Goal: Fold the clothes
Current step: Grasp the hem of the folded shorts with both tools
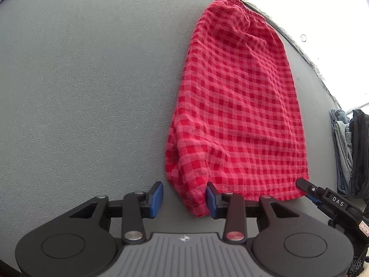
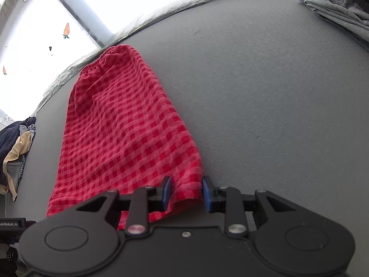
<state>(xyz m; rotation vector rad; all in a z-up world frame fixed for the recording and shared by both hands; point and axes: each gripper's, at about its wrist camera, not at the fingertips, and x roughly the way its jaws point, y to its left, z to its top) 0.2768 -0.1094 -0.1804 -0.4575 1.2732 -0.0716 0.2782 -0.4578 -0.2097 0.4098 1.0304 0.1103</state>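
Note:
A red checked garment (image 1: 237, 106) with an elastic waistband at its far end lies lengthwise on the grey table (image 1: 80, 92), folded into a long strip. My left gripper (image 1: 184, 197) is open, its jaws around the garment's near left corner. My right gripper (image 2: 187, 194) is open, its jaws around the near right corner of the garment (image 2: 122, 138). The right gripper's tip also shows in the left wrist view (image 1: 309, 188) at the hem.
A pile of grey and blue clothes (image 2: 339, 7) lies at the far right of the table (image 2: 265, 103); it also shows in the left wrist view (image 1: 346, 147). A heap of dark and tan clothes (image 2: 16, 152) sits at the left edge. A bright window wall lies beyond the far edge.

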